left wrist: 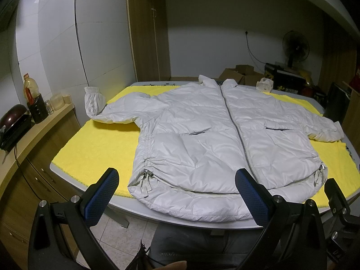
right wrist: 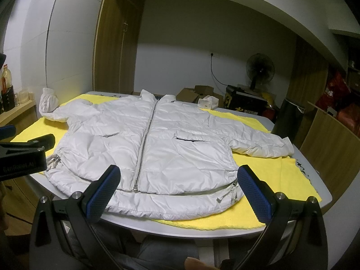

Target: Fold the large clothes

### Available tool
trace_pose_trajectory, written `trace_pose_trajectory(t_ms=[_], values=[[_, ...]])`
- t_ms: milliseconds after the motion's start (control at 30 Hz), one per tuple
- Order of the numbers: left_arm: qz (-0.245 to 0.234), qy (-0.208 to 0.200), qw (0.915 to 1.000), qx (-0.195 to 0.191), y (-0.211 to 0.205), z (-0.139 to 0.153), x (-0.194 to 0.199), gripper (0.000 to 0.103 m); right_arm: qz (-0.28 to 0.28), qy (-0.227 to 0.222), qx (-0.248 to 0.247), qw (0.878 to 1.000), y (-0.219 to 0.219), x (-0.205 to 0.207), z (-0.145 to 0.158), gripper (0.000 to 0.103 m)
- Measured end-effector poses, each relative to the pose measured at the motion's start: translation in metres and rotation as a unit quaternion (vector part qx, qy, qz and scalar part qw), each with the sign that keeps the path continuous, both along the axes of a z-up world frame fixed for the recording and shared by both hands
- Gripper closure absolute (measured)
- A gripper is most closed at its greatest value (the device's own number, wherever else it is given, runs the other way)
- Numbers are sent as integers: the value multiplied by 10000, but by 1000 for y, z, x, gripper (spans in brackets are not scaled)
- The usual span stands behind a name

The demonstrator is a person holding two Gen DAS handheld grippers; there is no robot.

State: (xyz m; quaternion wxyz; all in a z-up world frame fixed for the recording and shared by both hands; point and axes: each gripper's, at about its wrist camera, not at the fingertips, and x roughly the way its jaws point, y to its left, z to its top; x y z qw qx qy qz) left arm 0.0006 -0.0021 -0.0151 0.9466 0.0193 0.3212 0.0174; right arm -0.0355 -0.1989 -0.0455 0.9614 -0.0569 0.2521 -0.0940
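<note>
white jacket [left wrist: 216,132] flat on yellow towel [left wrist: 94,148] — both tongs wide apart, empty.

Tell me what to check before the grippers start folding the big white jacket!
1. Jacket spread flat, front up on the yellow towel: ok.
2. Zipper closed: ok.
3. Left gripper open and empty: ok.
4. Right gripper open and empty: ok.
5. Both sleeves lying flat: not ok. The left sleeve cuff is bent upward at the table edge; the right sleeve lies flat.
6. Hem fully on the table: not ok. In the left wrist view the hem seems to hang over the near edge.
</note>
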Motion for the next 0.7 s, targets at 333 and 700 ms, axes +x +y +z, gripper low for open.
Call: trace_pose_trajectory(t_ms=[333,700], values=[[0,-3,10000,-1,0,0,0,0,-4,-4,-11,10000,0,0,0,0],[2,14,10000,-4,1,0,0,0,2,10,-6,10000,1,-1,-1,0]])
